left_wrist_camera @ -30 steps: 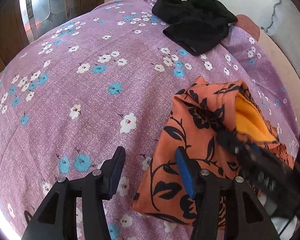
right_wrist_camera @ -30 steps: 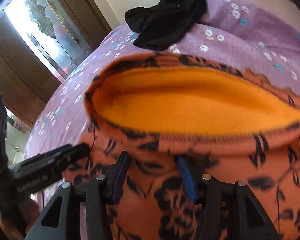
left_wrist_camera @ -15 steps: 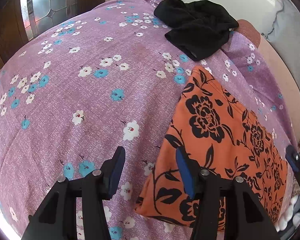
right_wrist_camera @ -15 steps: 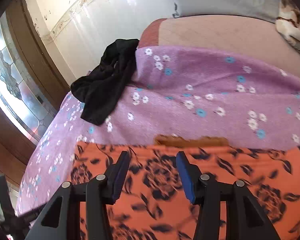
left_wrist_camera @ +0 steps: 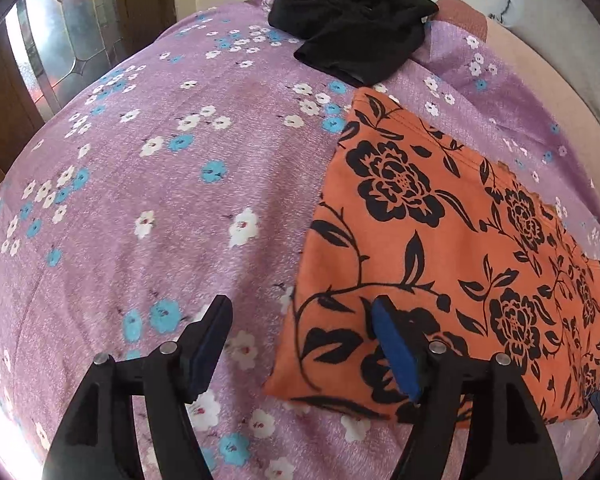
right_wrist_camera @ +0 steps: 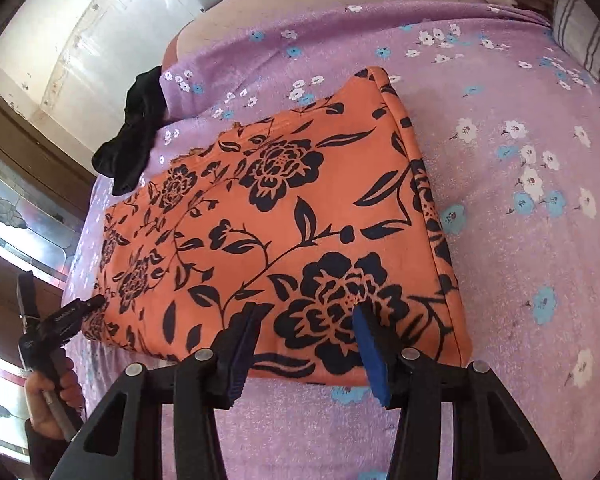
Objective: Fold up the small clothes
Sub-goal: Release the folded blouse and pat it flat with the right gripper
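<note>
The left gripper has its 2 fingers spread wide apart, with nothing between them; both blue pads face each other across the gap. The right gripper is likewise spread, its 2 fingers parted and gripping nothing. In the right wrist view, the left gripper appears at the far left edge, pointing rightward, with the person's left hand wrapped around its handle below.

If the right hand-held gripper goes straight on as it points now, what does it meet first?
Probably the orange floral garment: the open right hand-held gripper hangs over its near edge, though the height above it is unclear.
</note>
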A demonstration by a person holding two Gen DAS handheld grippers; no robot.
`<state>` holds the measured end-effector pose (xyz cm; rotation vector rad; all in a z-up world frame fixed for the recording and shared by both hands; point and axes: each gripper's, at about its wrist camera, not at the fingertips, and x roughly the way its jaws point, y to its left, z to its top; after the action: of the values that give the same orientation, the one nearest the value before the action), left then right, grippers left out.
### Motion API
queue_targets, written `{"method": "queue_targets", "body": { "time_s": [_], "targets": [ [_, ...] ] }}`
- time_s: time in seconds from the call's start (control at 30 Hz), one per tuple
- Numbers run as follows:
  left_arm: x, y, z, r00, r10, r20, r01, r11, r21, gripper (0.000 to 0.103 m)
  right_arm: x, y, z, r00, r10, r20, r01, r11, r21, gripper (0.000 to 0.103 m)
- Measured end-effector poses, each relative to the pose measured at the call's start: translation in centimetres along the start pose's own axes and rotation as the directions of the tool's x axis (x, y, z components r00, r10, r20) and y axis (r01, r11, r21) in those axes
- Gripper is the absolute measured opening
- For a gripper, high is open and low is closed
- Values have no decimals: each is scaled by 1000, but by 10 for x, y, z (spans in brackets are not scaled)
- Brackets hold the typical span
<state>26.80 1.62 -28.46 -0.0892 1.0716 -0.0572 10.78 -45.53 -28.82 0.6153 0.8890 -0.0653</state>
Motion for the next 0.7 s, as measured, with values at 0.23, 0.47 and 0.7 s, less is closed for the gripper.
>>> {"method": "queue_targets", "body": {
  "time_s": [0.23,0.47,0.7],
  "targets": [
    [-36,18,-33,998,-43,46,44,999,-19,74,-26,-7,-17,988,148,43,-151,986,74,58],
    [-49,6,-36,989,-25,143,24,1000,9,74,-27,-4,-16,973,201,111,-210,975,72,60],
    [-3,-39,-33,995,64,71,-73,988,135,74,3,-31,-1,975,202,93,-217,956,198,60]
  ]
}}
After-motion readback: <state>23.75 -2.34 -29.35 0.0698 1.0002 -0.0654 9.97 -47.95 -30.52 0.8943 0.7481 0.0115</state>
